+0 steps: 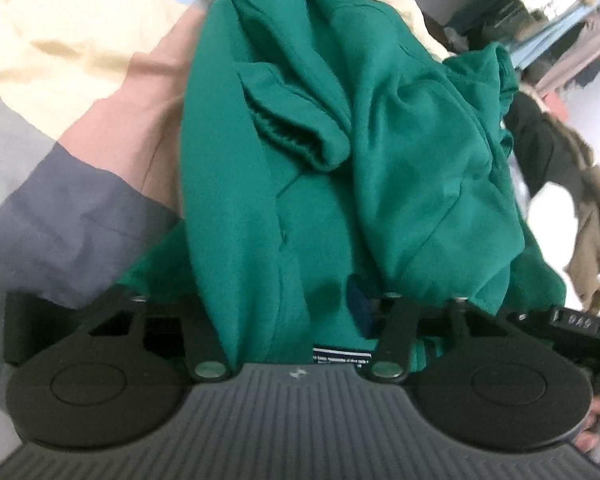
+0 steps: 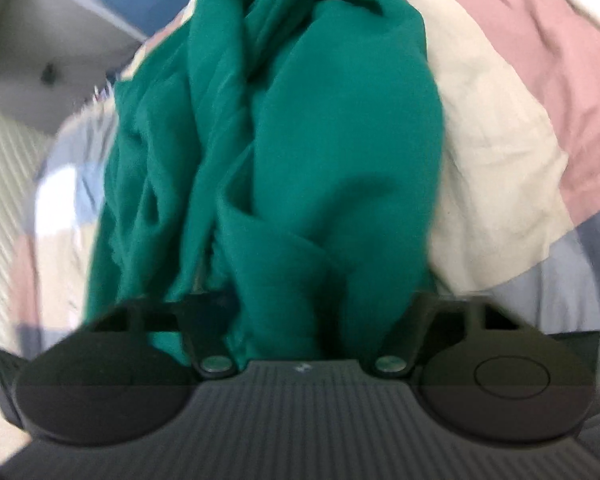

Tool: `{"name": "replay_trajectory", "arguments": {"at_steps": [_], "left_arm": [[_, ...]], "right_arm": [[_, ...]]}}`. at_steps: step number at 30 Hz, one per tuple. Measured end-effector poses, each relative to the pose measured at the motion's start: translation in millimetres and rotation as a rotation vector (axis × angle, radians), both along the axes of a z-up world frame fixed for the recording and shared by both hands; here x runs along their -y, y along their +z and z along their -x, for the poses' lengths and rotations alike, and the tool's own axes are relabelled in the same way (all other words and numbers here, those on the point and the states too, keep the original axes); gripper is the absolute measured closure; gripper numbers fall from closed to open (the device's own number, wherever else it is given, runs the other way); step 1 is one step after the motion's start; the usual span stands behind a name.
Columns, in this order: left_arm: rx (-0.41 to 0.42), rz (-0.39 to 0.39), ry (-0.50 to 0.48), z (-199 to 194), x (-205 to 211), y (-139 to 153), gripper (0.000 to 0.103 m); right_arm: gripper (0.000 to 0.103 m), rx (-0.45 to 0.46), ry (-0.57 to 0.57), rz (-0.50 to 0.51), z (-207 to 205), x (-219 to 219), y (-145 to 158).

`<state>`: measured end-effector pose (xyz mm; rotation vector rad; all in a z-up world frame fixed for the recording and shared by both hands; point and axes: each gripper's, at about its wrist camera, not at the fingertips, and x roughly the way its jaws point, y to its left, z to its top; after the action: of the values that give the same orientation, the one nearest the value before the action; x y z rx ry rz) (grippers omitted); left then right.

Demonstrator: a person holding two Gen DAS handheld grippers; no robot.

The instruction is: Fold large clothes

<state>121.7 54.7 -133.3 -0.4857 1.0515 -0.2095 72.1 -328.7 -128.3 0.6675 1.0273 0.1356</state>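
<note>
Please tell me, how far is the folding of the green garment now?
Nothing looks folded: the green garment lies bunched on the striped bedcover, one ribbed cuff loose. In hand: the left gripper and right gripper each have green cloth bunched between their fingers. Left: spread it flat, then make every fold.

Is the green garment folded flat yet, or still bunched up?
Still bunched. The green garment is heaped in loose creases on the patchwork bedcover, a ribbed cuff lying across its top.
</note>
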Motion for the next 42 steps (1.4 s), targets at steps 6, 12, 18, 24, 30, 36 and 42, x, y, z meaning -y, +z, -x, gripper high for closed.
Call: {"name": "replay_trajectory", "arguments": {"at_steps": [6,12,18,24,30,36,42], "left_arm": [[0.046,0.139,0.139,22,-40,28,0.092],[0.121,0.359,0.195,45,-72,65,0.092],[0.174,0.454,0.152,80,-85,106,0.092],[0.199,0.519,0.103,134,-91,132,0.092],[0.227,0.562,0.108,158,-93,146,0.092],[0.281,0.517,0.123,84,-86,175,0.092],[0.339,0.392,0.186,-53,-69,184,0.091]], "right_arm": [[0.086,0.111,-0.004,-0.061,23,32,36],[0.087,0.224,0.0,-0.2,35,69,67],[0.087,0.316,0.042,-0.293,52,78,99],[0.087,0.366,0.077,-0.323,86,95,121],[0.086,0.372,0.06,-0.34,109,104,133],[0.086,0.358,-0.011,-0.372,58,108,143],[0.085,0.314,-0.148,-0.348,-59,110,130]]}}
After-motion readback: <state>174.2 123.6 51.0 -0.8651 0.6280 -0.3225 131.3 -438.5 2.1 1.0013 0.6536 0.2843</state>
